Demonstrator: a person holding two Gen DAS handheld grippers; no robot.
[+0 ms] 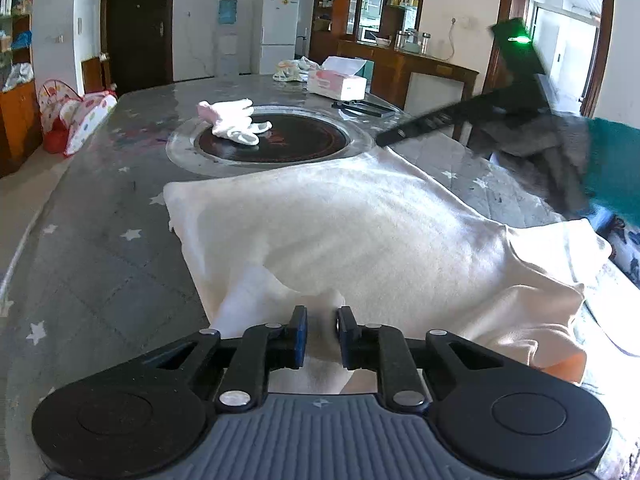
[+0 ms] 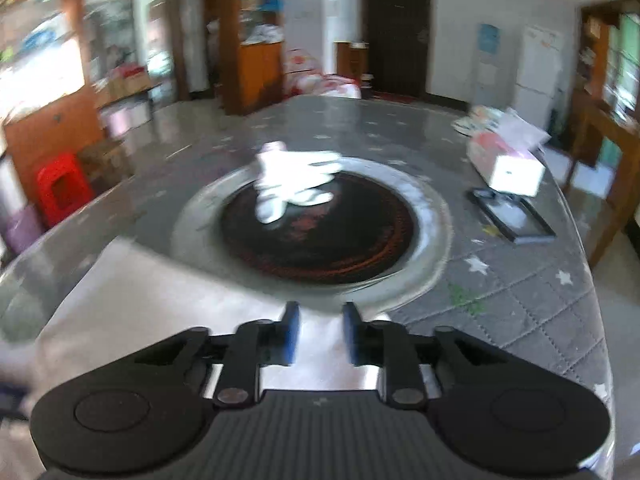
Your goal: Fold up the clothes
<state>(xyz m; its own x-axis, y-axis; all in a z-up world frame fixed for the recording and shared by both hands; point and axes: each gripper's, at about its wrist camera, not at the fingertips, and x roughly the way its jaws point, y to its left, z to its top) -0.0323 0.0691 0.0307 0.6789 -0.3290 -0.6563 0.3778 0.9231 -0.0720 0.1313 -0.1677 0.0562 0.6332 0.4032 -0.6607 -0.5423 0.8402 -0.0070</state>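
Note:
A large white garment (image 1: 340, 220) lies spread on the grey star-patterned table (image 1: 100, 248), partly folded, with its near right corner bunched up. My left gripper (image 1: 323, 334) sits at the garment's near edge, its blue pads pinching a raised ridge of the cloth. In the left wrist view my right gripper (image 1: 390, 138) shows blurred at the garment's far right corner, held by a person's teal sleeve (image 1: 616, 168). In its own view the right gripper (image 2: 320, 336) is open just above the white garment (image 2: 140, 300), with nothing between the pads.
A small white and pink garment (image 1: 232, 120) lies on the dark round turntable (image 1: 280, 144) in the middle of the table. Behind it are a tissue box (image 1: 336, 84), a flat black tray (image 1: 364, 108) and crumpled cloth (image 1: 294, 69). The table's edge runs close on the right (image 2: 592, 320).

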